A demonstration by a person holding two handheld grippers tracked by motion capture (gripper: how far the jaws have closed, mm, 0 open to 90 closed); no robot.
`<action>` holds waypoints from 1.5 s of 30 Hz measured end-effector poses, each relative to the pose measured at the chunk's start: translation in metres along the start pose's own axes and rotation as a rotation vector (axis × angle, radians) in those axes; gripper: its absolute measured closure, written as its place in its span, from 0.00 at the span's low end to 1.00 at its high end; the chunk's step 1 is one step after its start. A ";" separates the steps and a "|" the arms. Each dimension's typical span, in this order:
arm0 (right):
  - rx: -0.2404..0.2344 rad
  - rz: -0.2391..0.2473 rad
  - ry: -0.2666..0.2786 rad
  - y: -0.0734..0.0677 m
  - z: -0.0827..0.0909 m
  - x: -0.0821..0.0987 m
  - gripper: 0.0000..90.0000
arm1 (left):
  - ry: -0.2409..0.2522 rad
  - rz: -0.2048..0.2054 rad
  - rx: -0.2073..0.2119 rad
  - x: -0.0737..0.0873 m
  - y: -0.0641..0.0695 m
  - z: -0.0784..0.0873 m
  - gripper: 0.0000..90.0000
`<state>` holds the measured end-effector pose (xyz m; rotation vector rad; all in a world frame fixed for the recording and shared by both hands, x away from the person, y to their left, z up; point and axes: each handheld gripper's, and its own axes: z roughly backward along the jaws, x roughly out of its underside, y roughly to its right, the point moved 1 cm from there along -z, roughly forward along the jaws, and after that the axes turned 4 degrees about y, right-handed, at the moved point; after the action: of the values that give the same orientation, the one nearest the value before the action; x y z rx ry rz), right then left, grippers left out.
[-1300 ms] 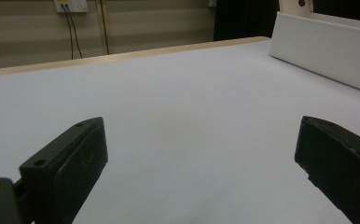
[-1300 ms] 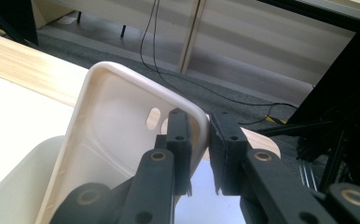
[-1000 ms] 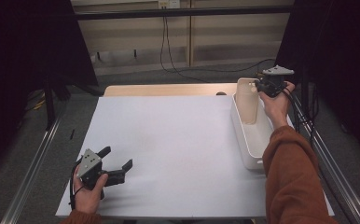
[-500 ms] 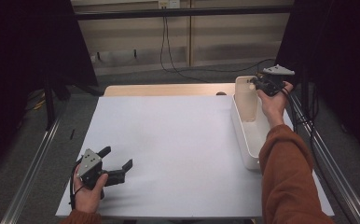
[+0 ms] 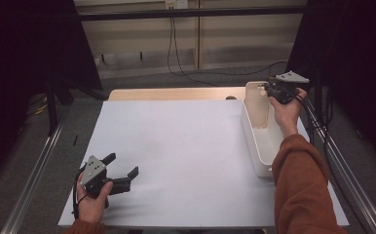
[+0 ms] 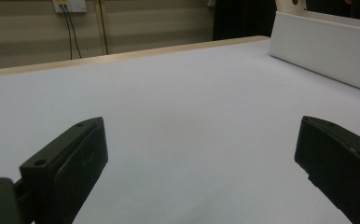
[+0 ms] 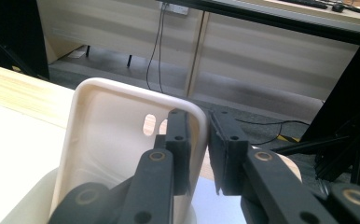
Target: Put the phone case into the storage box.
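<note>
A: Where is the tray right now?

B: The cream tray (image 5: 257, 103) stands on end at the far right corner of the tabletop (image 5: 186, 146), its lower end down inside the white bin (image 5: 254, 146) that runs along the right edge. Its long axis is close to upright, and the hollow side faces the right gripper (image 7: 197, 149).

A: And the fingers?

B: The right gripper's fingers (image 7: 180, 140) pinch the tray's upper rim, one inside the hollow and one behind the wall. In the high view the same gripper (image 5: 273, 90) sits at the tray's top edge, so the tray hangs down and away from it, toward the left.

A: The other hand?

B: The left gripper (image 5: 125, 176) rests near the near left corner, fingers (image 6: 71, 163) spread wide with nothing between them, well apart from the tray. The right hand is plainly the nearer.

A: Does the tray's lower end touch the bin floor?

B: Probably, but the bin wall hides it.
</note>
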<state>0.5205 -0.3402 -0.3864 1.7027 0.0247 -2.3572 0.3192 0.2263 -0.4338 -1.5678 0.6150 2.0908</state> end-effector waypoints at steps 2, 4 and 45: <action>-0.002 -0.002 -0.005 0.000 -0.001 0.000 0.83 | -0.001 -0.003 0.000 0.000 0.000 0.000 0.03; 0.002 -0.012 -0.009 0.000 -0.002 0.001 0.77 | 0.000 0.002 -0.002 0.000 0.000 0.000 0.03; -0.065 -0.142 0.059 0.003 0.040 -0.003 0.01 | 0.003 -0.001 -0.003 -0.002 0.003 -0.005 0.03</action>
<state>0.4844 -0.3485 -0.3704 1.7937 0.2374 -2.3748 0.3219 0.2211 -0.4333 -1.5729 0.6120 2.0902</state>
